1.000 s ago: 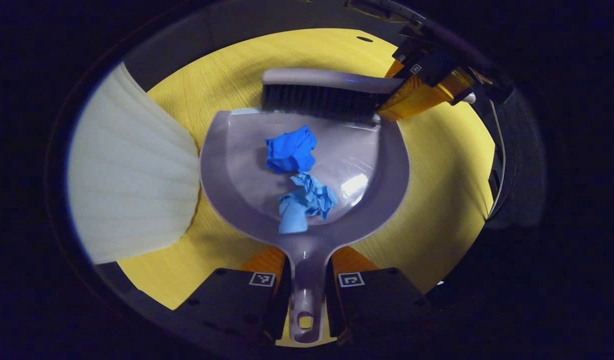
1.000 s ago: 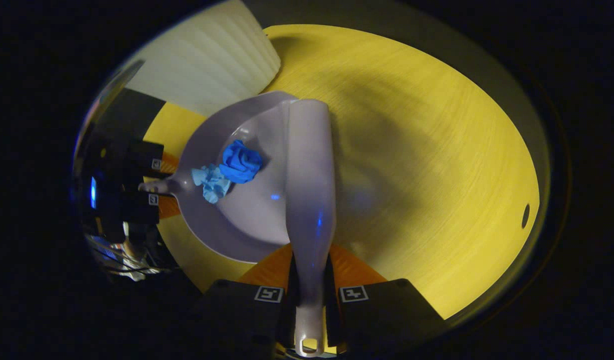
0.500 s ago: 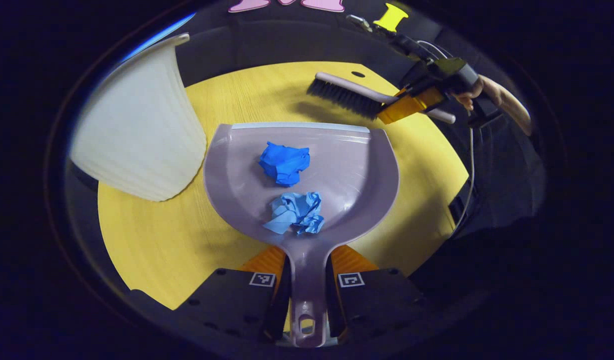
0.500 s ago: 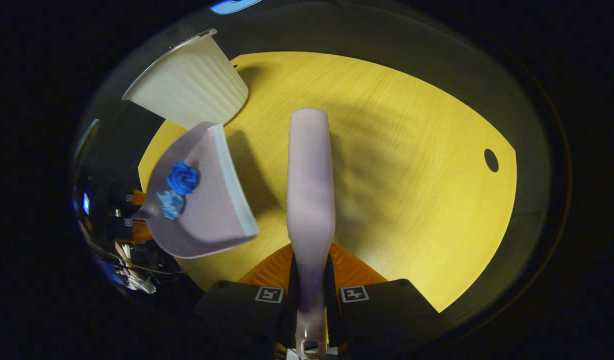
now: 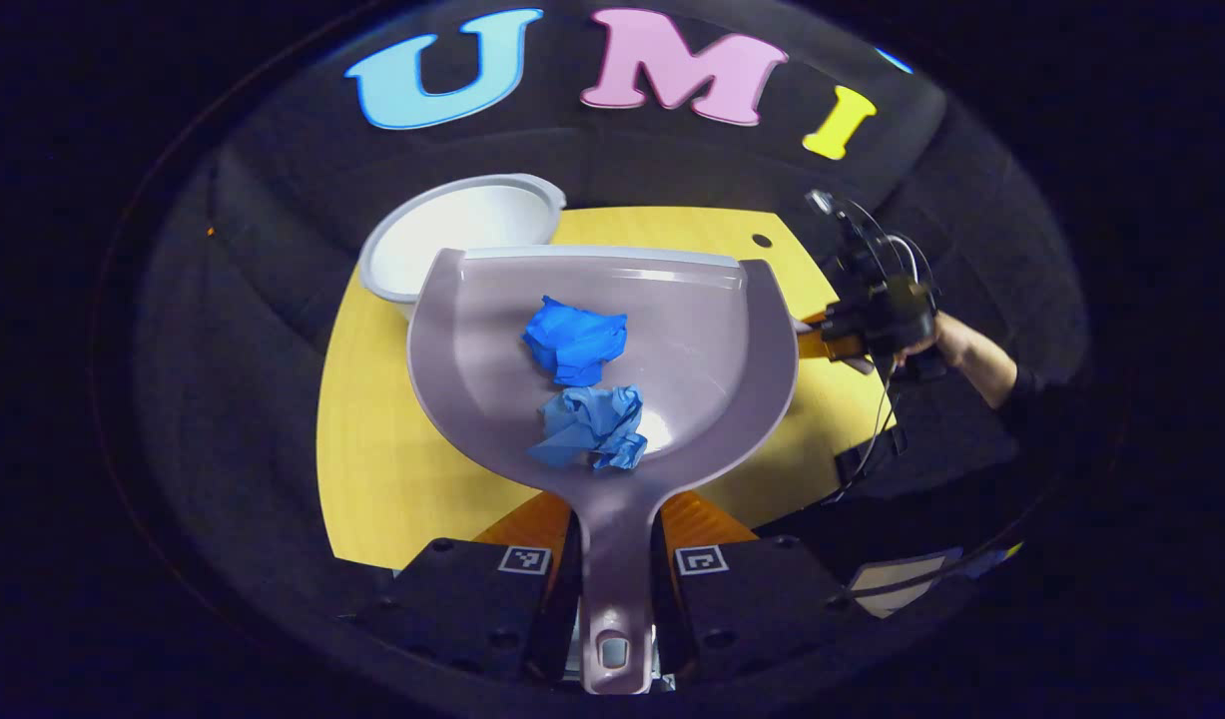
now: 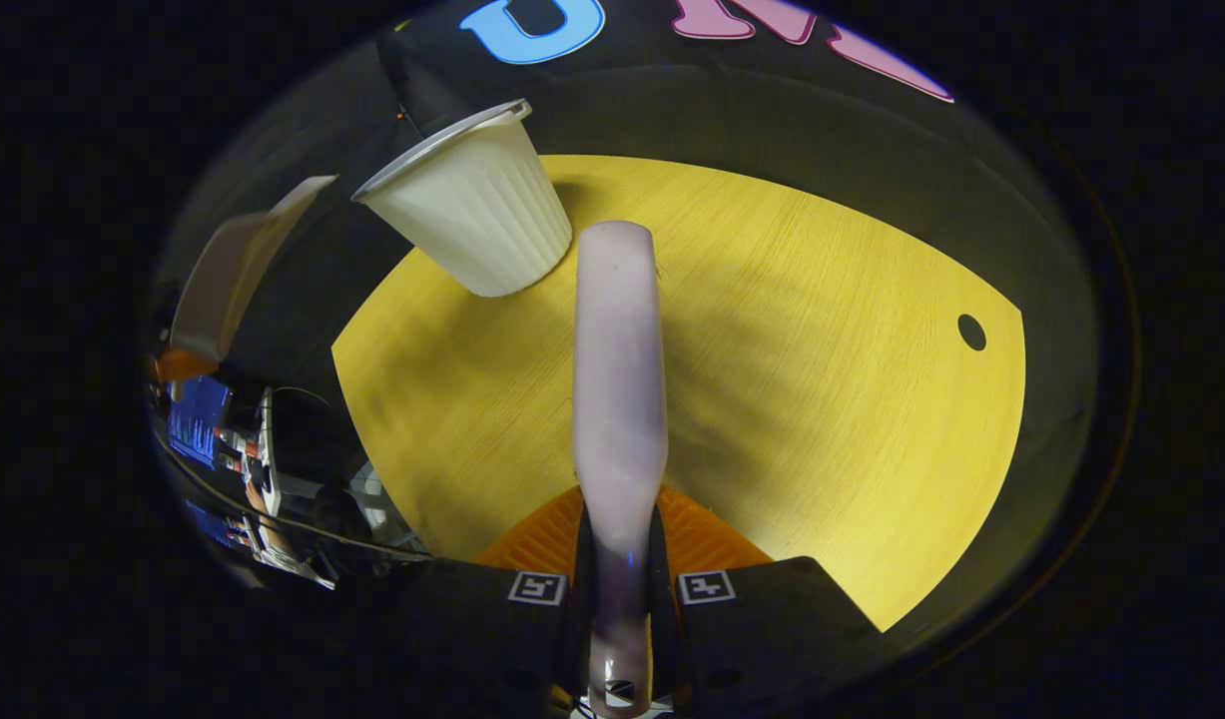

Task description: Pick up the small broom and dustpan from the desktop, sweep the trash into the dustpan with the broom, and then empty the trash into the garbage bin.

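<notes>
In the left gripper view, at six o'clock, the left gripper (image 5: 615, 569) is clenched on the handle of the grey plastic dustpan (image 5: 692, 330), both fingers pressing the handle's sides. The pan spreads away from the fingers toward twelve o'clock, held above the round yellow wooden desktop (image 5: 372, 469). Inside the pan, nearest the handle, lies a crumpled light-blue paper wad (image 5: 592, 427); just beyond it, touching or nearly so, a darker crumpled blue paper wad (image 5: 575, 342). Past the pan's front lip, at about eleven o'clock, stands the white ribbed plastic garbage bin (image 5: 452, 225), its open mouth partly hidden by the pan's edge. At three o'clock, farther off, a person's hand (image 5: 946, 340) holds the right gripper (image 5: 852, 335) by the desktop's rim.

In the right gripper view, at six o'clock, the right gripper is clamped on the handle of the small grey plastic broom (image 6: 617, 399), whose back runs straight up toward twelve o'clock over the desktop; its bristles are hidden. Beyond the broom's tip, at eleven o'clock, the bin stands on the desktop's far edge. At nine o'clock the dustpan appears edge-on, raised well apart from the bin.
</notes>
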A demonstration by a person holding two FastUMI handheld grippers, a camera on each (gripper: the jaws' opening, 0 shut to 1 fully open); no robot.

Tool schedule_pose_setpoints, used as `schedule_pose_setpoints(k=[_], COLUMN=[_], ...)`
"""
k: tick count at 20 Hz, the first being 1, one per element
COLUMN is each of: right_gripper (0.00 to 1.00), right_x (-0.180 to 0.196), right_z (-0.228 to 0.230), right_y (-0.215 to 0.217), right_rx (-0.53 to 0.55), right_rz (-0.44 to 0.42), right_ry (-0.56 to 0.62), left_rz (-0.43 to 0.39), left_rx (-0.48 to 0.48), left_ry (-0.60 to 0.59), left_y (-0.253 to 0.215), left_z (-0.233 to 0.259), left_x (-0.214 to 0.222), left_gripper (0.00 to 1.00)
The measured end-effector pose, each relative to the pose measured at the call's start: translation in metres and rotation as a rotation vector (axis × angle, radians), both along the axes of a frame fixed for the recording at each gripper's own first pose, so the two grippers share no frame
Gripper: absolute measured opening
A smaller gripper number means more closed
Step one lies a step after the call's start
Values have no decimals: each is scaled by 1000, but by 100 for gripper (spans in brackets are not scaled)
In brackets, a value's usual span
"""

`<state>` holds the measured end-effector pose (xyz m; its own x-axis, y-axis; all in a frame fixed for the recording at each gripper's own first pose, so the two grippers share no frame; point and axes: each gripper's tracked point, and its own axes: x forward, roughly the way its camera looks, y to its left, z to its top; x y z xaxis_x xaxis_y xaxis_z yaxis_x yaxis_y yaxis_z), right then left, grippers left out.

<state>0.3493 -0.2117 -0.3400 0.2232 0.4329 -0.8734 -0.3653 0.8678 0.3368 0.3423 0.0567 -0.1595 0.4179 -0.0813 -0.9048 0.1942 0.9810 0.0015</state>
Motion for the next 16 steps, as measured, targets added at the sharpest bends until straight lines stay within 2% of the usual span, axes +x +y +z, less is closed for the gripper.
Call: schedule_pose_setpoints(k=[3,5,8,11,13,16], right_gripper=[27,27,26,27,27,27], right_x=[-2,-5,-10,-16,-14,-8], right_z=[8,6,-1,-4,-6,-1], right_y=[4,5,10,23,18,1], right_rx=[-9,15,22,112,118,59], right_rz=[1,-18,-66,-119,-77,-1], right_ry=[-36,-20,-10,35,58,42], left_rz=[73,75,2,-40,-101,-185], left_rx=[138,252,373,503,599,712], left_ry=[-61,-99,-30,110,187,250], left_y=[35,48,40,28,14,-8], left_z=[22,27,16,8,7,12], left_x=[30,49,67,64,76,93], left_gripper=[29,29,29,29,29,29])
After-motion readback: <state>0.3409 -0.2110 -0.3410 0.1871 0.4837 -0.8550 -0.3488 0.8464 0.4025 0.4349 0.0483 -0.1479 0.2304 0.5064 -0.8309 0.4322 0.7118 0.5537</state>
